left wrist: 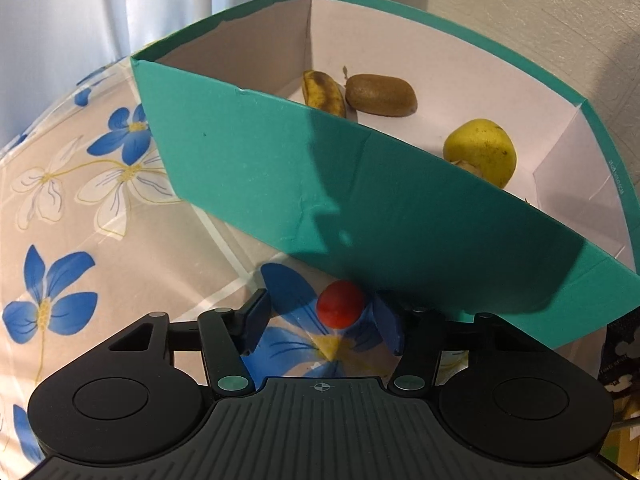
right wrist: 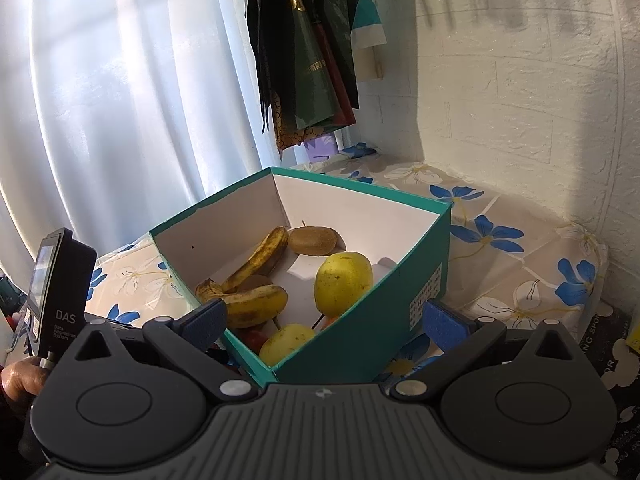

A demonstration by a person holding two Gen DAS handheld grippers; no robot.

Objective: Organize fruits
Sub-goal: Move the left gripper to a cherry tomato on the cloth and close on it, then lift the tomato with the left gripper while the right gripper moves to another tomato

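The left gripper [left wrist: 326, 322] points down at the flowered tablecloth [left wrist: 72, 184], its jaws partly apart. A small red fruit [left wrist: 341, 305] lies between the pads, just outside the near wall of the teal box [left wrist: 280, 168]. The right-hand pad is touching or nearly touching it; the left-hand pad is clear, so no clamp is made.

The right gripper [right wrist: 326, 322] hovers at the box's near corner, jaws wide apart and empty.

Inside the box lie two bananas [right wrist: 256, 300], a kiwi [right wrist: 314, 240] toward the far corner, and two yellow fruits [right wrist: 343, 282]; more red shows at the near corner.

Assessment: most fruit is boxed. The red fruit outside is not yet grasped, lifted or placed.
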